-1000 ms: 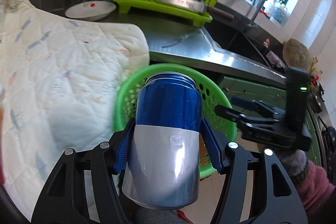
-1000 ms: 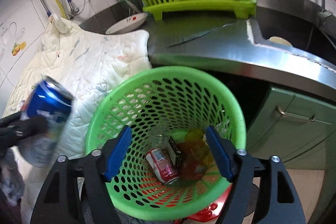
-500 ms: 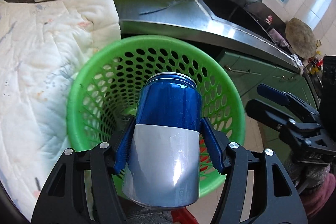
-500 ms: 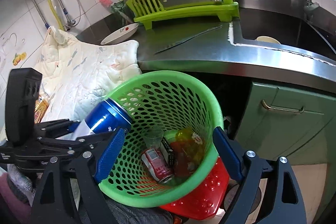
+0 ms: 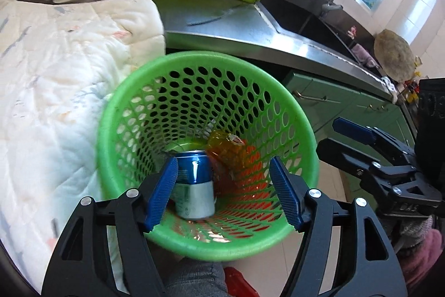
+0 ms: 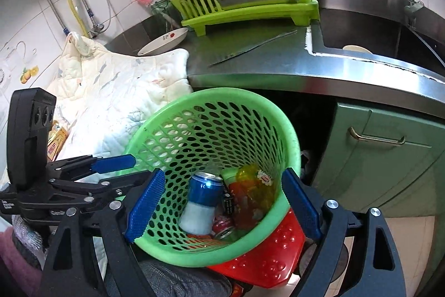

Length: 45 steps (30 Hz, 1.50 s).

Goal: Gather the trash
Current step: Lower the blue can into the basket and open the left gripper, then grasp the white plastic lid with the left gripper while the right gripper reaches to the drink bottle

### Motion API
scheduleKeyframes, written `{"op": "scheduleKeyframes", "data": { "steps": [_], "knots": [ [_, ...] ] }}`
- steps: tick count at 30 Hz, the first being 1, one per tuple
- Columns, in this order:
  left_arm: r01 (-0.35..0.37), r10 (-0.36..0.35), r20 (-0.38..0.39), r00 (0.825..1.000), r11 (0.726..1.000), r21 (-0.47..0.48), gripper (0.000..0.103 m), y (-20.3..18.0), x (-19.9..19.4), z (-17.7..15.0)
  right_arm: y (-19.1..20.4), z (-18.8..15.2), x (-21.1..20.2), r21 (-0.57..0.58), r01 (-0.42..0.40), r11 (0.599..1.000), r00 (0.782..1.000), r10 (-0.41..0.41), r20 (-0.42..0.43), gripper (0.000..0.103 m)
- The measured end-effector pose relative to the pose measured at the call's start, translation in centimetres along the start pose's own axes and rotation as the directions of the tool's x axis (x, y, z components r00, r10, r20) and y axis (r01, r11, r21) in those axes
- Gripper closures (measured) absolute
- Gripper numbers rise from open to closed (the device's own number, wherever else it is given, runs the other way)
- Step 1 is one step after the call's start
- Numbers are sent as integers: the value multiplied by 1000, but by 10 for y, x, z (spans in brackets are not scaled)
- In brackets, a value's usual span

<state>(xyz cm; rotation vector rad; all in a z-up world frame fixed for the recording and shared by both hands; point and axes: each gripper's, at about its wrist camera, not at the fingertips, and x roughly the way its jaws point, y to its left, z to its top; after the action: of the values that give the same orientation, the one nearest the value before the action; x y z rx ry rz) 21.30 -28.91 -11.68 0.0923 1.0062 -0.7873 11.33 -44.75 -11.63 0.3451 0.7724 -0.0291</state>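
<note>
Lying down in the perforated green plastic basket [image 6: 211, 249], the blue and silver aluminium drinks can [image 5: 193, 187] is light, thin-walled and slick; you'd take it across its round body. Your left gripper [image 5: 224, 189] is opening with nothing between its pads; your right gripper [image 6: 221, 209] stands wide and empty. I count two cans, one orange plastic bottle [image 6: 251, 195].
</note>
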Motion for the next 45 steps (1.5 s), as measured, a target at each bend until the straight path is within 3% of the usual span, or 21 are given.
{"op": "scheduleKeyframes", "data": {
  "steps": [11,20,27,33,36,41,45],
  "knots": [
    [-106,114,84,990,991,-87,35,37,-80,-32,46,1,-13,-66,-42,997,999,43,17,20],
    [-240,272,135,953,946,-217,35,94,-150,-72,99,1,-9,-131,-100,986,995,101,-2,18],
    [-345,414,152,898,875,-340,35,145,-206,-111,145,1,-1,-186,-155,970,988,153,-27,18],
    [-402,517,138,845,784,-473,35,195,-250,-149,183,0,8,-232,-206,951,978,199,-55,18],
    [-413,545,117,831,743,-526,37,219,-263,-165,201,0,12,-252,-230,940,973,220,-68,18],
    [-415,545,68,836,707,-573,42,250,-264,-182,231,-1,18,-285,-262,922,965,247,-88,18],
    [-386,516,51,855,699,-602,46,270,-257,-188,251,-2,22,-310,-279,909,960,258,-106,18]
  ]
}}
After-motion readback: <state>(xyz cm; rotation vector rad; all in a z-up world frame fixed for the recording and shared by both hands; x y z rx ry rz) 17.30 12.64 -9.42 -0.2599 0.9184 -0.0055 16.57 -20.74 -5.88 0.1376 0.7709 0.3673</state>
